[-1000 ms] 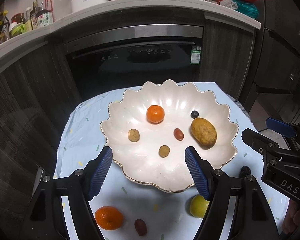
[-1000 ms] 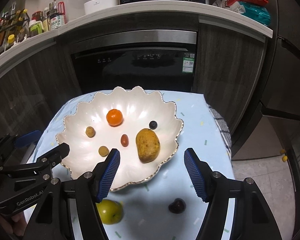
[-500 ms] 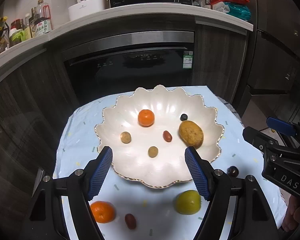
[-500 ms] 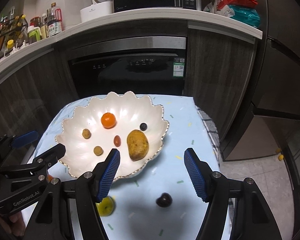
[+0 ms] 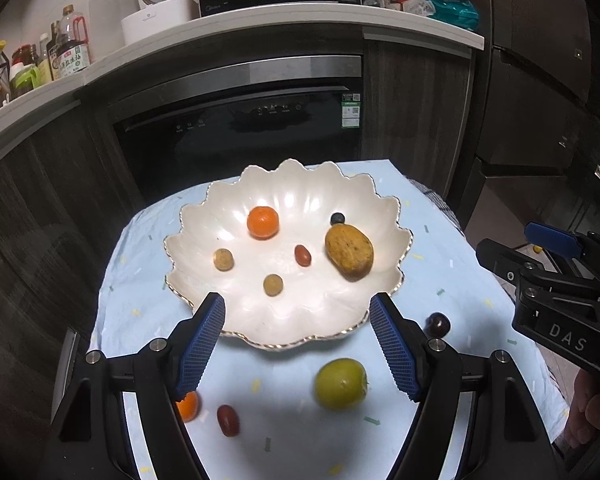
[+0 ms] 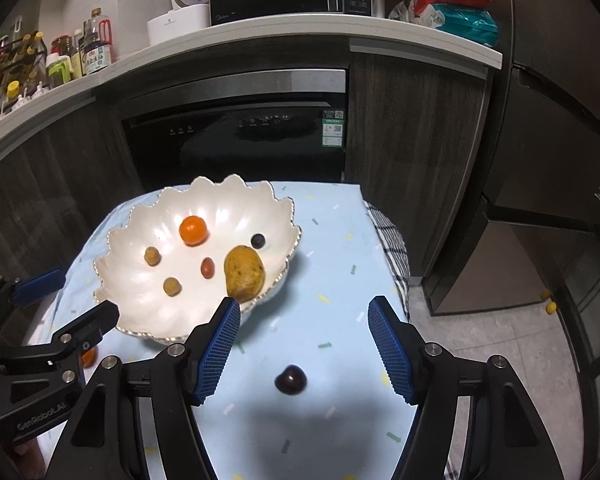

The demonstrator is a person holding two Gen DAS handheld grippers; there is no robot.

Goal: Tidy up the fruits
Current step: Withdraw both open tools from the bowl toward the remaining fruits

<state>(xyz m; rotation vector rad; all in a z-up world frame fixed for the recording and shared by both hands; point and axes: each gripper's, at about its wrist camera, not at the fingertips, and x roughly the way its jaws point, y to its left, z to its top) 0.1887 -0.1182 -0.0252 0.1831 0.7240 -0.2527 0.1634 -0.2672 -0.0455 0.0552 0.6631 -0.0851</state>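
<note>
Blue-padded left gripper (image 5: 298, 344) and right gripper (image 6: 304, 350), jaws apart, angled downward.

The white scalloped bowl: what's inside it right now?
Inside the bowl: an orange mandarin, a large yellow-brown mango, a dark blueberry, a reddish date and two small tan round fruits. None covers another.

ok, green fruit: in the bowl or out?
Out. The green fruit lies on the blue cloth, in front of the bowl, apart from its rim.
</note>
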